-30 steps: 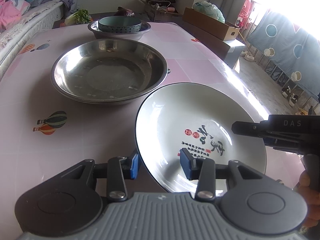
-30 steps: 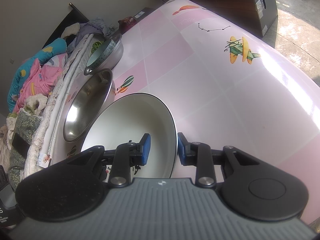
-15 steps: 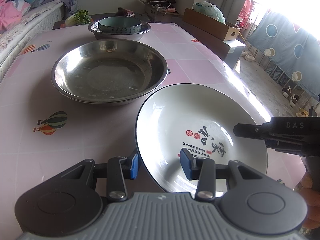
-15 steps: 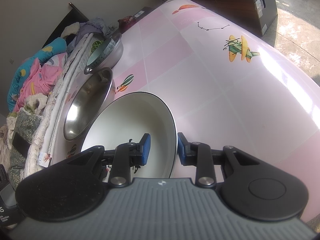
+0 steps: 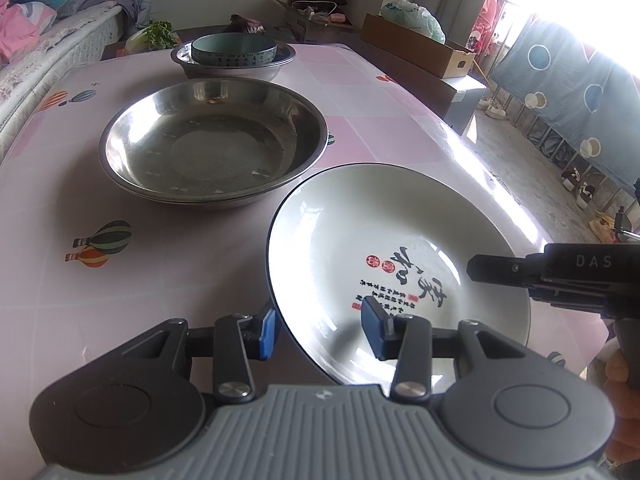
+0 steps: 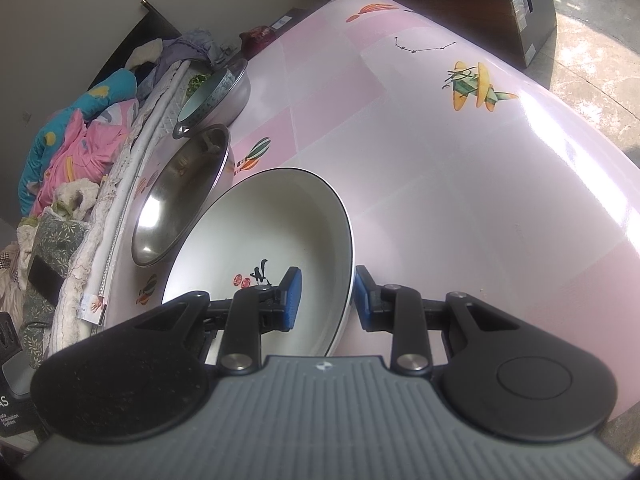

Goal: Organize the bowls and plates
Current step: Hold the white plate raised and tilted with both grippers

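The white ceramic plate with a dark rim and black calligraphy (image 5: 396,248) sits tilted above the pink tiled tablecloth (image 5: 52,200), at 5 o'clock from the wide stainless-steel basin (image 5: 212,140). Your left gripper (image 5: 318,332) straddles its near rim — whether the pads actually clamp it, I cannot tell. Your right gripper (image 6: 324,298) straddles the opposite rim, pads close against the wall, apparently grasping it. At 12 o'clock, a pale-green bowl (image 5: 234,49) rests inside a smaller steel basin (image 5: 232,66).

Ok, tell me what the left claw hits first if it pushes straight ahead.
Probably the white plate: the left claw already straddles its near rim. Beyond it sits the steel basin, though depth is unclear.
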Motion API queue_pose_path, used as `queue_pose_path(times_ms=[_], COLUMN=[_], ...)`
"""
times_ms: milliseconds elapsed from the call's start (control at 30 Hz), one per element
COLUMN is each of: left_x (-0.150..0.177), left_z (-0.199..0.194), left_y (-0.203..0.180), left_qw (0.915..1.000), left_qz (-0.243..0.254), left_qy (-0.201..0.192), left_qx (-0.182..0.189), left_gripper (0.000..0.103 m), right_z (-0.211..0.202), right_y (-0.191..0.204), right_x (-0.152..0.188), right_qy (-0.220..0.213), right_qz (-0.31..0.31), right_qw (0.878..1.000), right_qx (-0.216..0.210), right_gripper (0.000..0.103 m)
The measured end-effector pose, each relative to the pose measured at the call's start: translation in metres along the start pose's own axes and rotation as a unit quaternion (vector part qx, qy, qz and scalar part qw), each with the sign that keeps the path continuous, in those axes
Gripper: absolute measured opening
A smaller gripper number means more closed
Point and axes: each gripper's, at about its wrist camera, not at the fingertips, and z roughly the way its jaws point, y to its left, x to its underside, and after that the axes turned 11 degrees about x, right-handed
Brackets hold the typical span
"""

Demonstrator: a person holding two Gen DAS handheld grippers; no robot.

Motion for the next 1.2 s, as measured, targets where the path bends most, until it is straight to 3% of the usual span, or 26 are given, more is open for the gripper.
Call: queue_pose_path(times_ms=[167,367,500,700,1000,1200], left_x=[-0.001,-0.007,-0.011,-0.012,-0.018,-0.016], left_z=[0.0,0.005,0.007,0.009,0.019,0.016], left_y=[0.004,0.008,0.004,0.001,0.0,-0.006], left_qw=[1.0,0.9996,0.9987,0.9981,0.998,0.9979], left_qz=[-0.002,0.015,0.033,0.04,0.044,0.039], left_qy=[-0.003,-0.009,-0.016,-0.015,-0.015,-0.008], left_qx=[0.004,-0.024,-0.035,-0.044,-0.043,-0.051], left_gripper=[0.041,0.039,0.029,0.029,0.039,0.038], right_z=[-0.001,-0.004,-0.003,-0.002,-0.001,-0.003], right_y=[0.0,0.001,0.004,0.004,0.011,0.014], right_x=[0.002,0.007,0.008,0.007,0.01,0.012], right_qy=[-0.005,-0.013,-0.024,-0.035,-0.051,-0.054], right_qz=[-0.007,-0.017,-0.028,-0.033,-0.05,-0.069], right_qw=[1.0,1.0,0.999,0.998,0.996,0.994], right_qx=[0.009,0.021,0.032,0.034,0.046,0.058], right_gripper=[0.024,0.016,0.014,0.013,0.015,0.016])
